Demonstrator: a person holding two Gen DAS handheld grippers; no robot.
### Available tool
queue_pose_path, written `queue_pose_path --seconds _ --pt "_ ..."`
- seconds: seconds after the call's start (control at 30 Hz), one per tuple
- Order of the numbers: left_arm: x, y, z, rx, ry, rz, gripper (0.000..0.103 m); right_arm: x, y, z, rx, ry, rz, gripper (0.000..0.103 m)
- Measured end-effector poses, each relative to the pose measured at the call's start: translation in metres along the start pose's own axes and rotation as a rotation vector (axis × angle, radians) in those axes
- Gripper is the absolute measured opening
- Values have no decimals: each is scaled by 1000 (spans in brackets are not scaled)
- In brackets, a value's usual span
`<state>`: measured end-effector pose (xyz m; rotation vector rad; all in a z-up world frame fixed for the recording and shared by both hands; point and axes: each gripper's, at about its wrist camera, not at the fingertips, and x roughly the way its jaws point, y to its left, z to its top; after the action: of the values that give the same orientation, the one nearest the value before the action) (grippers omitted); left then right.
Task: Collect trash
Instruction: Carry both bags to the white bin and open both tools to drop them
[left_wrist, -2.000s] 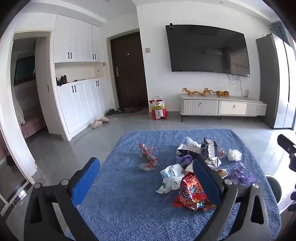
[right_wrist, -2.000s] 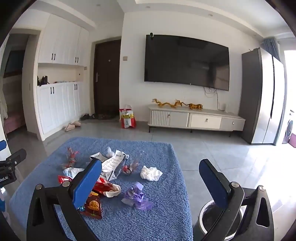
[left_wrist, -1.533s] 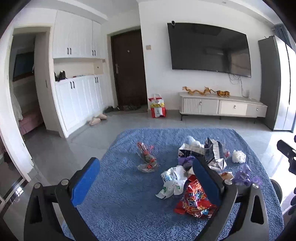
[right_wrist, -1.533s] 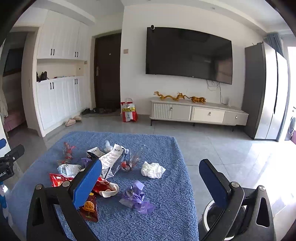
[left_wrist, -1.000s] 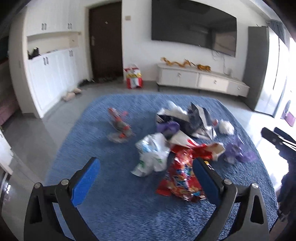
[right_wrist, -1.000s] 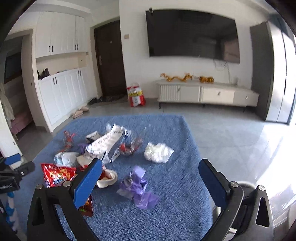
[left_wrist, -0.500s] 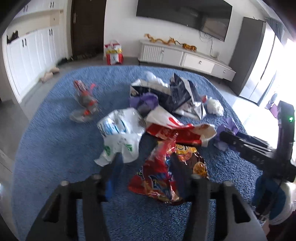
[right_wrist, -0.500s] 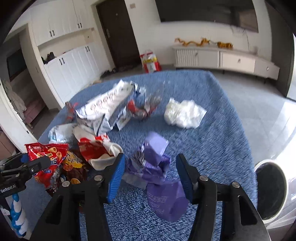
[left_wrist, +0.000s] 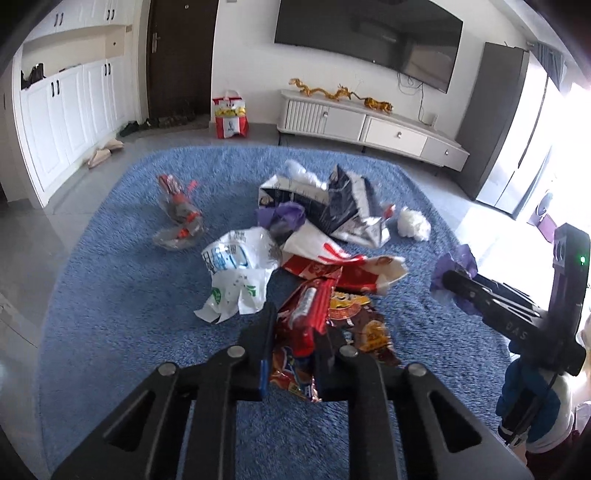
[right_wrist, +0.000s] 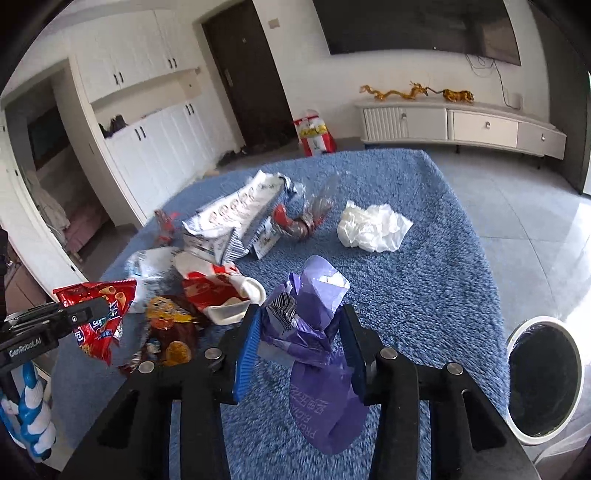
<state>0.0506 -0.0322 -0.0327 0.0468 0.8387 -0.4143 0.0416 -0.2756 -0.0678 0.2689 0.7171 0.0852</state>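
Trash lies scattered on a blue fuzzy table cover (left_wrist: 110, 295). My left gripper (left_wrist: 295, 334) is shut on a red snack bag (left_wrist: 308, 317), which also shows in the right wrist view (right_wrist: 99, 314). My right gripper (right_wrist: 301, 332) is shut on a crumpled purple wrapper (right_wrist: 310, 317), seen in the left wrist view (left_wrist: 452, 264) at the right. A white plastic bag (left_wrist: 236, 269), a red-and-white wrapper (left_wrist: 332, 262), a silver-and-black bag (left_wrist: 347, 210), a white tissue (right_wrist: 373, 225) and a clear red wrapper (left_wrist: 177, 214) lie on the cover.
A white round bin (right_wrist: 543, 373) with a dark inside stands off the table's right edge. Beyond the table are a white TV cabinet (left_wrist: 369, 125), a red-and-white bag (left_wrist: 229, 118) on the floor, a dark door and white cupboards.
Both grippers dropped toward the table and closed from wide open. The left one has taken hold of the red snack bag, the right one the purple wrapper.
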Motion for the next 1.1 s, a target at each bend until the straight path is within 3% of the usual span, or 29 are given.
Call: queue_pose_path --seconds 0.1,0.23,0.5,0.63,0.83,0.97,1.1 --pt "-13 -17 6 41 -17 -13 16 -27 -10 -1 15 -55 -1 42" --pt "-11 -71 20 147 -13 -89 16 -61 -42 -5 60 -119 -60 42" --pt "44 -224 44 369 55 -287 16 -115 -167 -31 214 -165 -343 42" --pt "87 -298 51 426 114 -338 16 -112 -226 -35 270 -124 -431 42" --pt "154 -380 52 456 191 -353 18 -89 -292 -48 363 -43 -473 44" --pt "197 -411 52 458 232 -343 18 -67 -326 -50 438 -11 -471 45" --pt "227 -424 52 409 302 -382 22 -55 -337 -56 459 31 -492 47"
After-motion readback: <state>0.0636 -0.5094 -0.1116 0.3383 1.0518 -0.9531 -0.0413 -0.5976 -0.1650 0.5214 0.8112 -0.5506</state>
